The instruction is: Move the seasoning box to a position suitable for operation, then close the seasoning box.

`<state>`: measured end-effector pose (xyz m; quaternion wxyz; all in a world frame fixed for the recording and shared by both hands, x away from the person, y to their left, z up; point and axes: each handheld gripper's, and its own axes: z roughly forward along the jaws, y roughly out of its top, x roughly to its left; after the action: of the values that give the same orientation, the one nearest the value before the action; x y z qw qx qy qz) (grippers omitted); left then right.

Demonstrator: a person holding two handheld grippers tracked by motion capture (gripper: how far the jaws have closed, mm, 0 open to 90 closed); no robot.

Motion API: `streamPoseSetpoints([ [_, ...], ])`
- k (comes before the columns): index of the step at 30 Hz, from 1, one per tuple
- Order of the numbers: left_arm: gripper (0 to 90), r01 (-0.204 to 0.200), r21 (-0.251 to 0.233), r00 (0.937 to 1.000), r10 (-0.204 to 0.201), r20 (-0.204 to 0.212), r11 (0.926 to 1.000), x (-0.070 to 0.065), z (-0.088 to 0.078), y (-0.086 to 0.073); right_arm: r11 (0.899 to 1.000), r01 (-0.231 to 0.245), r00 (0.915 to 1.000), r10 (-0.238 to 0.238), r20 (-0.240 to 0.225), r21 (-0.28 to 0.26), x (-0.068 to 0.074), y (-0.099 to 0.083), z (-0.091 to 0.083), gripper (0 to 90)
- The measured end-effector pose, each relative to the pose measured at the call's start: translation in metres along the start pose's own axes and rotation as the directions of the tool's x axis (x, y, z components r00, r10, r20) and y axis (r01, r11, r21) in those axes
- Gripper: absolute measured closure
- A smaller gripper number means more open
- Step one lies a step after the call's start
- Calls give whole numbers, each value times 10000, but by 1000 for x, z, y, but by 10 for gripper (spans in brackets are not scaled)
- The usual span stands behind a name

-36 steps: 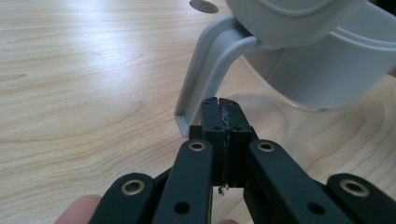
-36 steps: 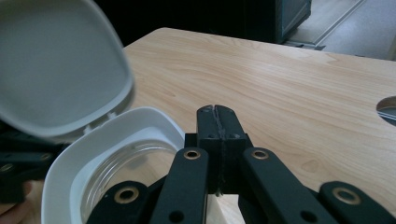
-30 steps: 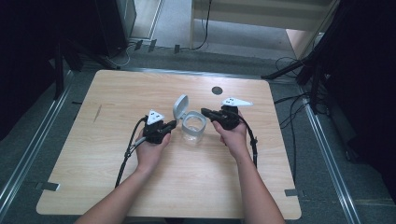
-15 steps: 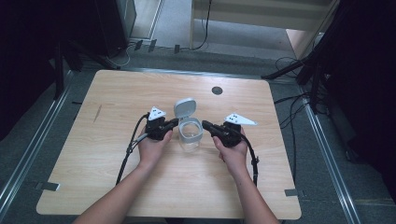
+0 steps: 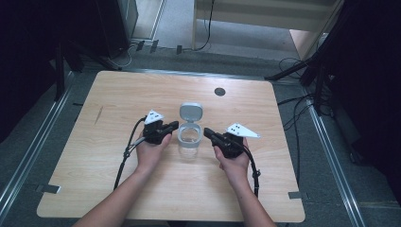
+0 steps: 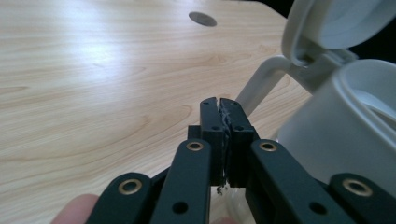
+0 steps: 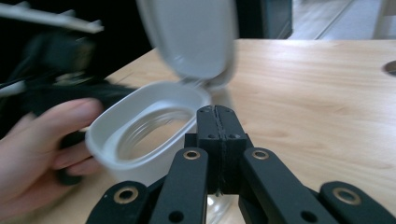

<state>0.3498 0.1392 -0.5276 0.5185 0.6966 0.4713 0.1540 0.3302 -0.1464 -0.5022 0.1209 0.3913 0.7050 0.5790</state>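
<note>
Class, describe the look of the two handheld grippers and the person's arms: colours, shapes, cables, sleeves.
Left gripper and right gripper are black, each with a pale three-cornered plate bearing dark dots, brass-coloured rivets on the linkage, and a trailing black cable. The forearms are bare; no sleeves show.

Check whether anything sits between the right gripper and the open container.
Nothing visible does. The right gripper points at the clear container across bare table, jaws shut. The container's flip lid stands open on its far side, out of the way.
</note>
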Motion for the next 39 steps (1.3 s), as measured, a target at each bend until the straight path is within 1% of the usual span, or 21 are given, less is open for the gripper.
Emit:
streamPoseSetpoints([
  [3, 799, 19, -206, 10000, -18, 97, 9998, 9, -16, -5, 10000, -34, 9994, 37, 344, -92, -8, 5, 1, 900],
  [6, 487, -117, -445, 9997, 108, -202, 9989, 26, -48, -20, 9999, 104, 9962, -96, 862, -96, -20, 15, 4, 900],
  [7, 377, -117, -445, 9997, 108, -202, 9989, 26, -48, -20, 9999, 104, 9962, -96, 862, -96, -20, 15, 4, 900],
  [8, 377, -432, -391, 9977, 411, -532, 9983, 30, -59, -27, 9999, 83, 9958, -74, 912, -89, -22, 17, 5, 900],
  [9, 241, -771, -222, 9939, 751, -808, 9968, 37, -77, -36, 9999, 118, 9950, -109, 993, -86, -24, 22, 8, 900],
  [10, 222, -771, -222, 9939, 751, -808, 9968, 37, -77, -36, 9999, 139, 9949, -135, 1002, -36, -24, 24, 9, 900],
  [11, 219, -695, 12, 9936, 693, -888, 9976, 48, -101, -48, 9998, 219, 9946, -214, 1017, -36, -24, 26, 11, 900],
  [13, 189, -460, 119, 9963, 467, -724, 9989, 54, -112, -54, 9997, 252, 9942, -247, 1043, -34, -24, 28, 12, 900],
  [14, 140, -105, 233, 9976, 120, -684, 9997, 66, -133, -64, 9998, 173, 9942, -168, 1064, -37, -25, 30, 14, 900],
  [18, 134, -11, -112, 9928, -3, -1200, 9999, 83, -172, -75, 9997, 60, 9922, -90, 1239, 243, -28, 37, 21, 894],
  [21, 133, -184, -238, 9891, 147, -1467, 9995, 92, -187, -79, 9996, 163, 9912, -194, 1309, 246, -28, 42, 24, 900],
  [22, 132, -287, -246, 9858, 242, -1661, 9993, 97, -192, -81, 9996, 164, 9916, -192, 1276, 234, -28, 44, 26, 900],
  [23, 132, -272, -93, 9763, 245, -2151, 9996, 102, -197, -84, 9995, 202, 9915, -230, 1280, 227, -28, 46, 27, 900],
  [24, 133, -132, -117, 9701, 100, -2425, 9998, 104, -198, -85, 9995, 209, 9917, -239, 1266, 246, -27, 49, 30, 900],
  [25, 136, 297, -543, 9730, -413, -2270, 9981, 107, -202, -86, 9990, 327, 9916, -361, 1240, 295, -25, 53, 33, 900],
  [26, 133, 373, -675, 9746, -512, -2180, 9970, 108, -202, -86, 9987, 459, 9912, -485, 1231, 240, -24, 55, 36, 900],
  [29, 135, 291, -824, 9669, -490, -2503, 9962, 108, -197, -86, 9988, 413, 9916, -442, 1215, 260, -22, 59, 40, 900],
  [30, 136, -63, -670, 9581, -132, -2860, 9977, 104, -194, -86, 9991, 393, 9915, -411, 1238, 172, -21, 64, 44, 900],
  [35, 134, -223, -655, 9604, 31, -2786, 9976, 103, -194, -87, 9998, 216, 9962, -218, 841, 29, -17, 70, 47, 900],
  [36, 134, -21, -730, 9618, -180, -2733, 9973, 105, -194, -87, 9994, 349, 9987, -350, 370, 40, -12, 69, 43, 900],
  [39, 135, 77, -758, 9620, -281, -2717, 9971, 106, -194, -86, 9983, 580, 9983, -580, 74, 34, -6, 65, 30, 900],
])
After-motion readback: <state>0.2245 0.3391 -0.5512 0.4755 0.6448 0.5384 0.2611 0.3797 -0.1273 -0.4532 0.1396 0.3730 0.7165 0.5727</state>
